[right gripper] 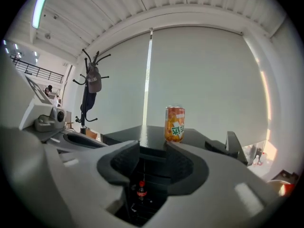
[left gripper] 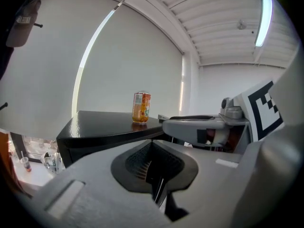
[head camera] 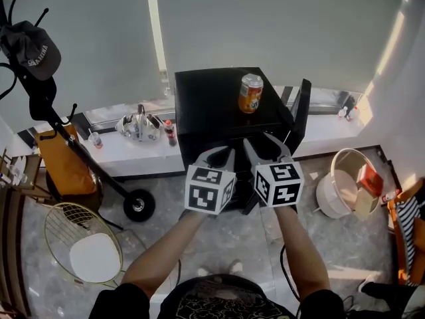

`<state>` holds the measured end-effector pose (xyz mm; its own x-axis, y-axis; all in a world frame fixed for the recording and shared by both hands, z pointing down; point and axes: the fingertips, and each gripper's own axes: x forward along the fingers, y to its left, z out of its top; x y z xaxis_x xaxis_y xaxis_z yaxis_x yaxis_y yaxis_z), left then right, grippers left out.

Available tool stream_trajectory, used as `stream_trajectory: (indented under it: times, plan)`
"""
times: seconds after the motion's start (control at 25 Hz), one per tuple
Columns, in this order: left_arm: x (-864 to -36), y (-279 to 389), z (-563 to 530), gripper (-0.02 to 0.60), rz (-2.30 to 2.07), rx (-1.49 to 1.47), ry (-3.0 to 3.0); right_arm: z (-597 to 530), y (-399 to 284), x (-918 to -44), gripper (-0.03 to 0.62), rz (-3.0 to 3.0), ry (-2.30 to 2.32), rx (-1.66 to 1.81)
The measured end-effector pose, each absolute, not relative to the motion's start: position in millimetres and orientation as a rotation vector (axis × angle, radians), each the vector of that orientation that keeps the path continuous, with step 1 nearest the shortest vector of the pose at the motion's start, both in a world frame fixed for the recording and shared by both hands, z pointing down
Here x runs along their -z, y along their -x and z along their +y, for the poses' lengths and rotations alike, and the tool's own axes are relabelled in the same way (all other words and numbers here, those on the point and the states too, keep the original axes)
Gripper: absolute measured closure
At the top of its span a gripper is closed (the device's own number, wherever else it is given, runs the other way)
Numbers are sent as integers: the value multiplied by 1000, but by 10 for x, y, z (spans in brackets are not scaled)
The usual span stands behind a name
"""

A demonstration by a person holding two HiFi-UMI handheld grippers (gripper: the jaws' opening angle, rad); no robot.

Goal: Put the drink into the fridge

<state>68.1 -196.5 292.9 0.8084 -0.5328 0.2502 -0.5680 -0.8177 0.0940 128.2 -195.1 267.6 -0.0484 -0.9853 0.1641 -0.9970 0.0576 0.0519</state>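
The front of the fridge [head camera: 206, 115] is largely hidden behind both grippers. The orange drink can [head camera: 251, 93] is seen upright at upper centre, on the fridge top, clear all round. The fingers of the left gripper [head camera: 222, 153] are closed together, empty; those of the right gripper [head camera: 264, 145] are parted, empty.

This looks like a lived-in loft or studio room rather than a workshop. Tall roller blinds [head camera: 265, 25] cover a wide window above a low window ledge [head camera: 133, 157] cluttered with small bottles. A coat stand [right gripper: 90, 96] carries a cap [head camera: 30, 52] and a dark garment. A small black fridge [head camera: 212, 111] stands on a pale stone-look floor [head camera: 345, 244], near a round wire chair [head camera: 93, 254] and a white tub [head camera: 325, 198] of oddments. Overhead are a slatted ceiling [left gripper: 213, 13], a tube light [left gripper: 263, 18] and an upper-level railing [right gripper: 28, 70].
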Motion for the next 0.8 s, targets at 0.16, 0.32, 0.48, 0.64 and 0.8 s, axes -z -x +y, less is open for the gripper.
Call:
stream_trajectory:
  times: [0.16,0.32,0.48,0.64,0.8]
  plan:
    - [-2749,-729,-2048,577,-831,-294,-2858,-2068,-1322,-2519,419,-2146,-2074,-93]
    - [-2641,-811,-2137,577,-839,-278,-2880,-2206,-1409,-2444,414,-2147,-2075,-88]
    - [-2600,-899,-2244,577,-878,-274,-2882,-2381,-1563,-2357,410,-2183,-2088,-107]
    - [-2532,-997,-2403,577,-953,-255,-2868,-2571,-1673,-2307,393,-2200,-2052,-108]
    - [-2470,-1087,-2544,577,-1020,-237,-2841,-2749,-1767,-2267,377,-2226,-2006,-113]
